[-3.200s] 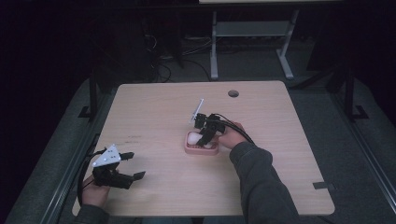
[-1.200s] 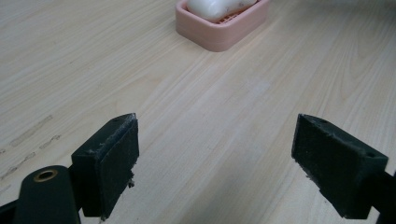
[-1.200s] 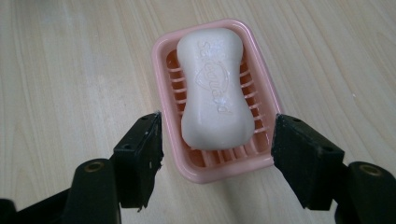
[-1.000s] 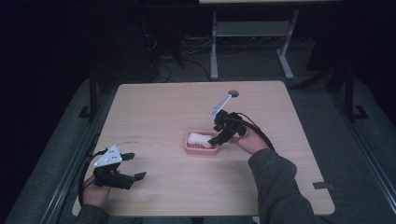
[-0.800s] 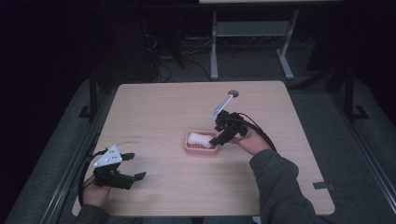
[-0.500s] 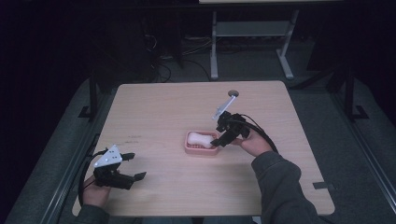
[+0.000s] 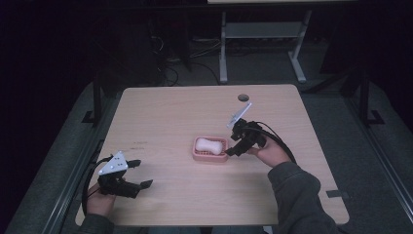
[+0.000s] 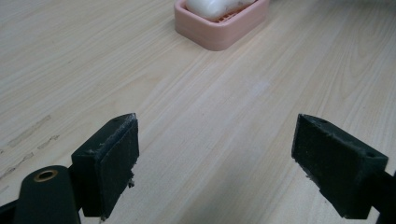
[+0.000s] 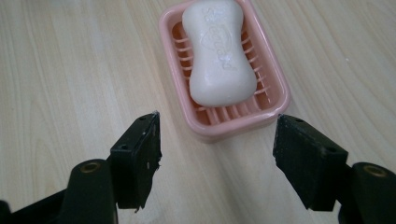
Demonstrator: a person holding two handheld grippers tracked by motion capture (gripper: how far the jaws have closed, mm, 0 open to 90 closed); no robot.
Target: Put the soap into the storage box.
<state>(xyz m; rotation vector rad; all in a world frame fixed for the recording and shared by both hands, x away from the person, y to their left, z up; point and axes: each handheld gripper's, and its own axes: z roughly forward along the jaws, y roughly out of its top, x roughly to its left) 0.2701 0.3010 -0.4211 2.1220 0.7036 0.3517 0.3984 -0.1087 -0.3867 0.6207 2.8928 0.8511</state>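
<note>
Right claw sits just right of my pink dish, soap inside it; left claw gapes, well apart. Left gripper view: dish ahead. Right gripper view: jaws wide, just been opening, nothing between; soap lies lengthwise in dish.

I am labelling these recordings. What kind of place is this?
Probably a lab or recording workspace: one wooden table under the light in a dark room, cables on the floor, and a metal desk frame behind.
</note>
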